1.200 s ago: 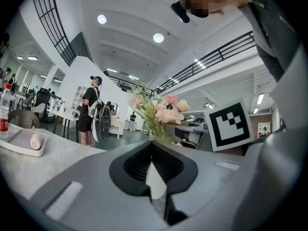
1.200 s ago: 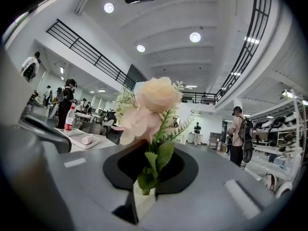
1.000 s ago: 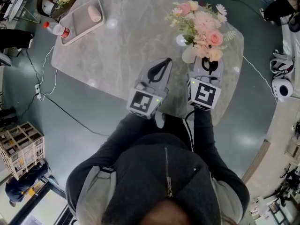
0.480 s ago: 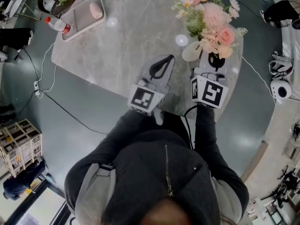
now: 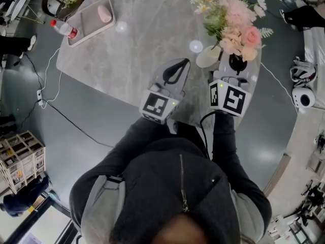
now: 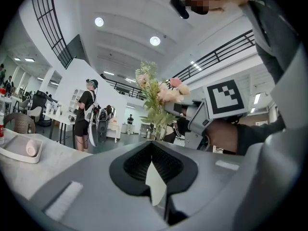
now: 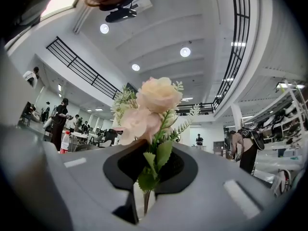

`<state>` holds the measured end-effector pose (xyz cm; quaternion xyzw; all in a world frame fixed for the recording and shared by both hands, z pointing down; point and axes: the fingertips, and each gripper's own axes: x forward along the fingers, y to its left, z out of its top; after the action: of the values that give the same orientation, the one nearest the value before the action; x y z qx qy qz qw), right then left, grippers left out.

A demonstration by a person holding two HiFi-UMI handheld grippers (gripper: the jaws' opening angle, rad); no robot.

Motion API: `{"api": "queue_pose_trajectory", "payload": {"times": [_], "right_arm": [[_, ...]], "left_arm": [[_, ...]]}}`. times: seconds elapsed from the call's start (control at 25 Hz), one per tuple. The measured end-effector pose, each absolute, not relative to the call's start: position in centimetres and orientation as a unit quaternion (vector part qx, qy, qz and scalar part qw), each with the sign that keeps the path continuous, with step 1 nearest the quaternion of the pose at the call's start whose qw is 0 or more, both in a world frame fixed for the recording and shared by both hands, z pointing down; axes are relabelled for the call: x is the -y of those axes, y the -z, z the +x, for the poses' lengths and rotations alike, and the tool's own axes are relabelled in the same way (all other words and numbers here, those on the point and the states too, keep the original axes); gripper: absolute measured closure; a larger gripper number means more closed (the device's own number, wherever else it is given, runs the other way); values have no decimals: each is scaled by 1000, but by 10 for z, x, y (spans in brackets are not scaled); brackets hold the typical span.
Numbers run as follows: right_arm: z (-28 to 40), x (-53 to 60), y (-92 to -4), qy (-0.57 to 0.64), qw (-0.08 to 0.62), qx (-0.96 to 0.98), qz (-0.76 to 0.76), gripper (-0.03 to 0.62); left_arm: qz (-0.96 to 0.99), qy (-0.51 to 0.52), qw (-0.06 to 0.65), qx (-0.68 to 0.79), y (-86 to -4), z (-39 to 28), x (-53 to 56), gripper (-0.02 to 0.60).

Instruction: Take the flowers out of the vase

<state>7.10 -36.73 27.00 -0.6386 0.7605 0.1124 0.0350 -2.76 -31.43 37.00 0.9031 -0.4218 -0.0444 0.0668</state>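
No word, brand or number is readable. The cubes (image 5: 159, 104) on the left gripper (image 5: 176, 65) and right gripper (image 5: 234, 64) bear only square markers; the label on the bottle (image 5: 63, 30) is too small.

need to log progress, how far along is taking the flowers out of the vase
Done: the right tool is shut on the stems of the pink flowers. In hand: it holds them up beside the cream vase on the marble table. Left: whether the stems are clear of the vase doesn't show, so possibly more lifting.
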Motion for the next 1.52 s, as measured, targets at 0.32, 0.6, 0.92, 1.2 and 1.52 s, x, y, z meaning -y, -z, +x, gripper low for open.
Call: {"api": "queue_pose_trajectory", "payload": {"times": [0.32, 0.6, 0.92, 1.2, 1.52], "right_arm": [[64, 360, -247, -114, 63, -770, -624, 548], [57, 351, -224, -115, 85, -785, -603, 547], [40, 343, -217, -102, 86, -817, -562, 546], [-9, 335, -244, -81, 81, -860, -498, 543], [-69, 317, -293, -49, 57, -897, -435, 542]], "left_arm": [[905, 46, 57, 418, -367, -29, 318, 571], [899, 53, 47, 431, -357, -33, 320, 571], [880, 68, 35, 469, -343, -39, 318, 571], [839, 69, 30, 539, -348, -85, 306, 571], [791, 57, 45, 607, -366, -141, 280, 571]]}}
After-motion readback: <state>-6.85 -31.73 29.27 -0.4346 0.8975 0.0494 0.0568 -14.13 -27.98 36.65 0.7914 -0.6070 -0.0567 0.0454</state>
